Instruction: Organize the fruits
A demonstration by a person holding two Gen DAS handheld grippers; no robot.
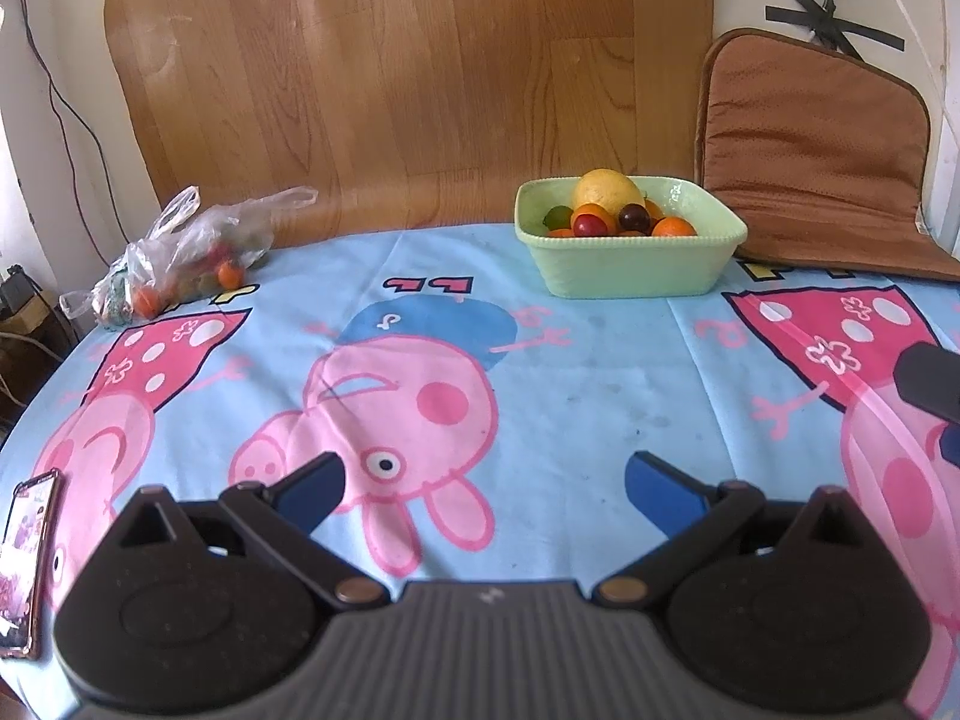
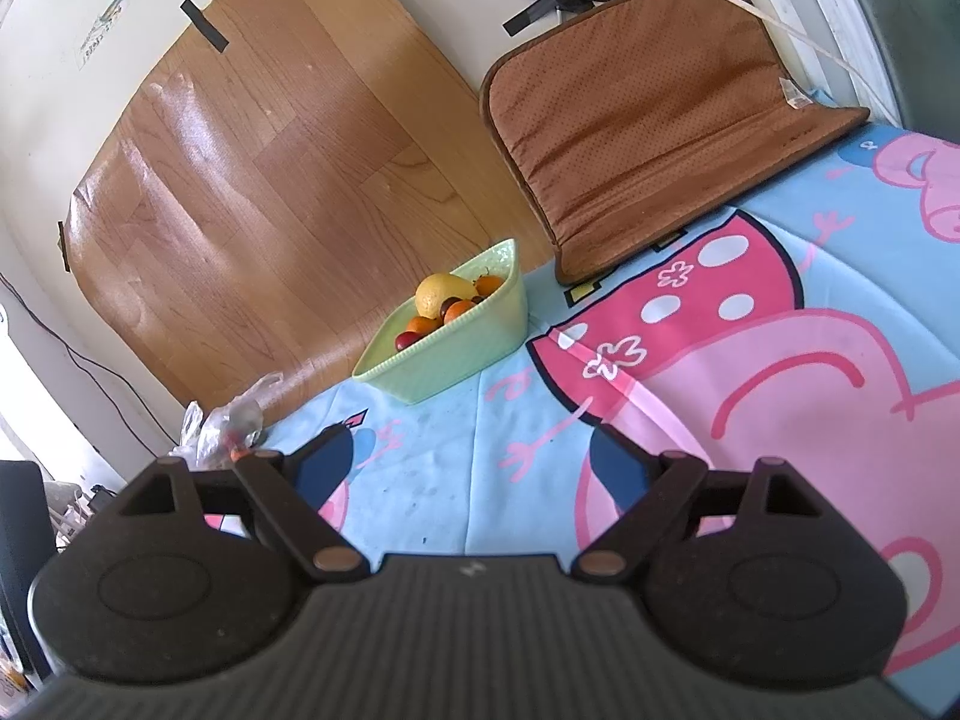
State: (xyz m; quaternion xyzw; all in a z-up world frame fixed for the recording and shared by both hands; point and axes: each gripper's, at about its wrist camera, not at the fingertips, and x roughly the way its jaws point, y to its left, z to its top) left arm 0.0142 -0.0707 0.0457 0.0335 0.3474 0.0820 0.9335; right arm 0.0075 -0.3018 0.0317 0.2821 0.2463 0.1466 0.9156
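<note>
- Fruits, among them a large yellow citrus (image 1: 606,189), sat piled in the pale green square plastic bowl (image 1: 630,264) near the tablecloth's far edge.
- Likely remaining: small orange fruits in the clear plastic bag (image 1: 180,258) at the far left corner.
- Left gripper (image 1: 483,489) and right gripper (image 2: 474,468) hung spread apart, empty.
- Cloth lettering wasn't readable.

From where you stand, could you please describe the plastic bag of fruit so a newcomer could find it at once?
Start at the wooden panel leaning behind the cartoon-pig tablecloth. At its lower left corner, on the cloth's far left edge, lies the plastic bag. Unlike the green bowl of loose fruit to the right, it is clear and crumpled, with small orange fruits showing through.
</note>
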